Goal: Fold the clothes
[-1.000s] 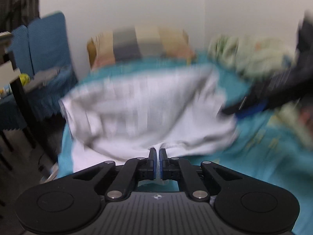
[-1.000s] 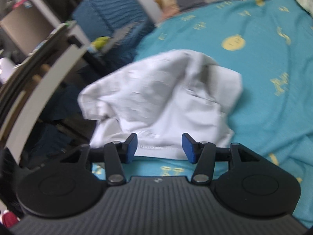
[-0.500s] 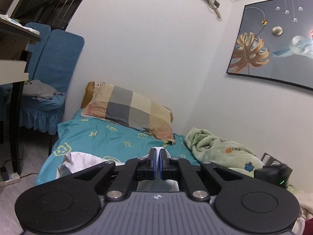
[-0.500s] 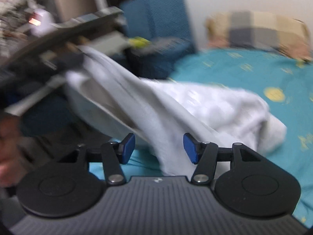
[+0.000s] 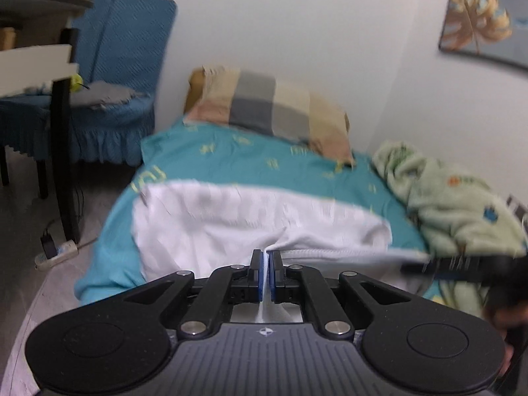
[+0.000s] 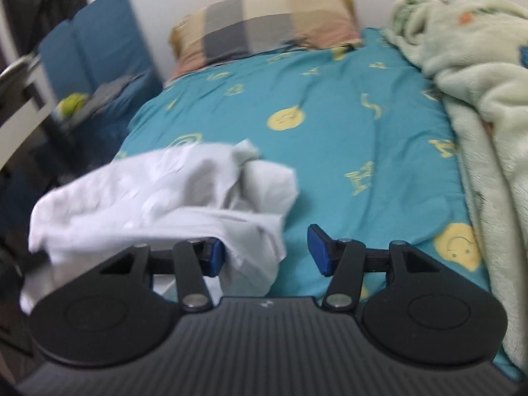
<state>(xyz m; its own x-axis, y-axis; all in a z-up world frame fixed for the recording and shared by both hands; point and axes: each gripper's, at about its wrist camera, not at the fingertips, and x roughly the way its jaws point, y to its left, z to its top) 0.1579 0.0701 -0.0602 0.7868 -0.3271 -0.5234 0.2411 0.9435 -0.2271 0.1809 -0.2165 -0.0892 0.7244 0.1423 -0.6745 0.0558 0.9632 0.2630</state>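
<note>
- Bed: I use its teal sheet as the folding surface.
- White garment: bunched near the bed's foot, one edge lifted for spreading.
- Left tool: clenched on the garment's hem.
- Right tool: spread wide, gripping nothing, cloth draped between its fingers.

Left wrist view: low at the foot of the bed, facing along it toward the checked pillow and wall — close over the white garment. Right wrist view: slightly higher, tilted down onto the bedsheet. Both share pillow, green blanket, blue chair and garment.
</note>
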